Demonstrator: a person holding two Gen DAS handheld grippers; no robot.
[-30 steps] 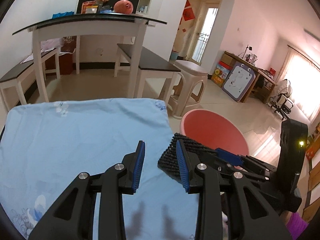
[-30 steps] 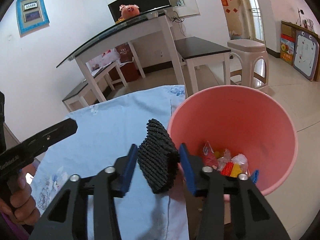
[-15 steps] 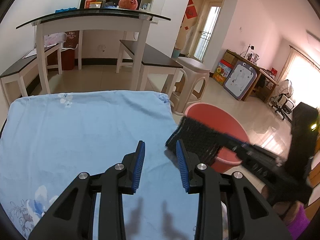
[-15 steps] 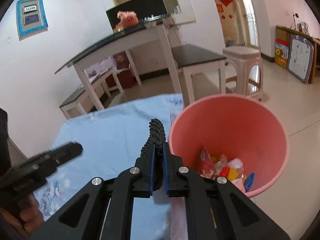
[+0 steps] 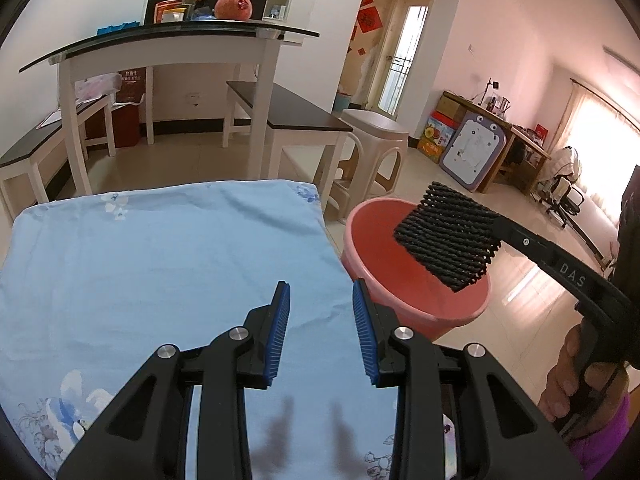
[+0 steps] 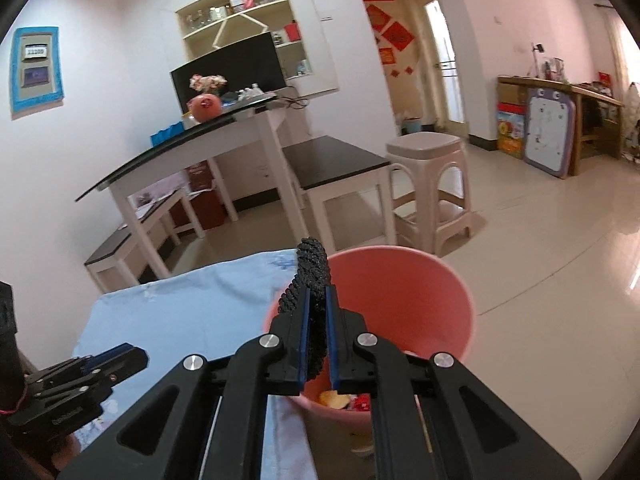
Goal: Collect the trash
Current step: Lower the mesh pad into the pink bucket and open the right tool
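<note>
Holding: right gripper (image 6: 318, 316) | black woven mesh pad (image 5: 450, 238), flattened | over pink bucket (image 5: 360, 264)

mesh pad (image 5: 448, 236) hangs over the bucket (image 5: 372, 280), right of the cloth (image 5: 160, 264).

Bright daylight glares from the right-hand window (image 5: 600, 128); sharp frames, fisheye-bent edges, dark corners.

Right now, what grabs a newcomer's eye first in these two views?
The black foam mesh sleeve, pinched flat in the right gripper and held over the pink bucket, which already holds colourful wrappers. Next, the left gripper, open and empty, above the light blue floral cloth beside the bucket.
</note>
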